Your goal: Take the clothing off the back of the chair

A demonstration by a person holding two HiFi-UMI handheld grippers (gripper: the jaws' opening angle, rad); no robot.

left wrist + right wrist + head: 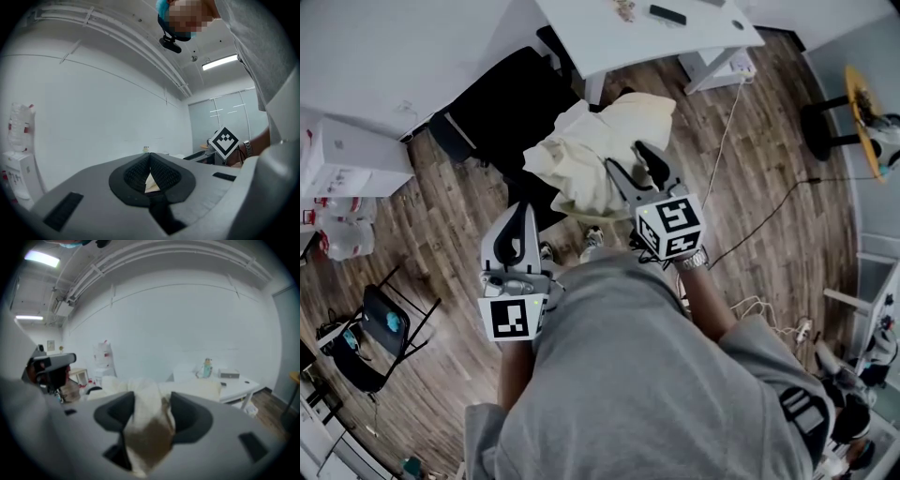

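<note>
Wood plank floor (769, 141) is seen all round, with a white wall (187, 324) ahead of both claws. A white tabletop (609, 42) stands beyond the right claw (151, 401), and a dark slab (667, 14) is laid on it. A cable (727, 122) is trailed over the floor to that claw's right, and a yellow-topped stool (853, 112) is parked further right. Well left of the left claw (521, 214), white packs (337, 234) with red print are stacked; the print is too small to be read. A black folding seat (380, 333) is set behind and left of that claw.

The cream clothing (591, 155) is draped over the back of the black chair (497, 103), right at the right claw. That claw's jaws are spread wide, with a fold of cloth lying between them. The left claw is kept just short of the clothing, its jaws brought together at the tips; a cream sliver is glimpsed in the gap behind them. Black-and-white square markers are carried on both cubes.
</note>
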